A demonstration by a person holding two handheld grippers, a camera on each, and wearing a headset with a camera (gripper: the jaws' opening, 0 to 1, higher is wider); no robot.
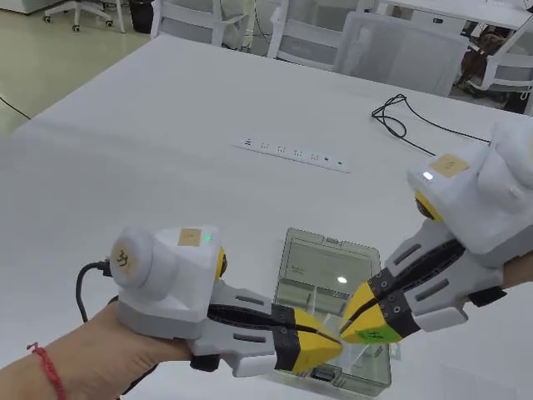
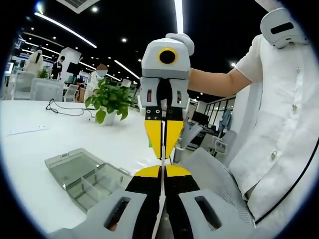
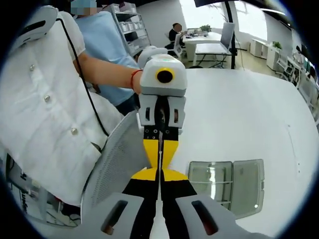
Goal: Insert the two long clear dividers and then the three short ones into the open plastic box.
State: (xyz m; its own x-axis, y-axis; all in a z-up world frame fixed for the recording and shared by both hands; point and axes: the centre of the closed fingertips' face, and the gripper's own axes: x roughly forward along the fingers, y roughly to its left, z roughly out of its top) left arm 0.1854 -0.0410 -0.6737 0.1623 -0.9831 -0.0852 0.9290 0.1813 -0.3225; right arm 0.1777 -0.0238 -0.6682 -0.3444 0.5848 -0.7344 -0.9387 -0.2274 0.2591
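Left hand [image 1: 92,354] nearest, carrying the left gripper [image 1: 331,342]; its jaws are pressed almost fully together. Right gripper [image 1: 346,325] meets it tip to tip, jaws equally tight. Between the tips, in the left gripper view, runs a thin pale edge, taken to be a clear divider [image 2: 162,163] pinched from both ends; long or short, cannot tell. The pair hangs over the near end of the open plastic box [image 1: 293,250], which lies on the white table [image 1: 208,100], lid folded back. Some partitions look already seated inside; number unclear. Judged step: mid-insertion, carrying one divider to its slots. Next move calls for holding the strip upright, lining both ends up with the wall grooves, lowering evenly, then loosening both jaws. Farther out: power strip [image 1: 291,155], black cable [image 1: 400,117], chairs [image 1: 391,50].
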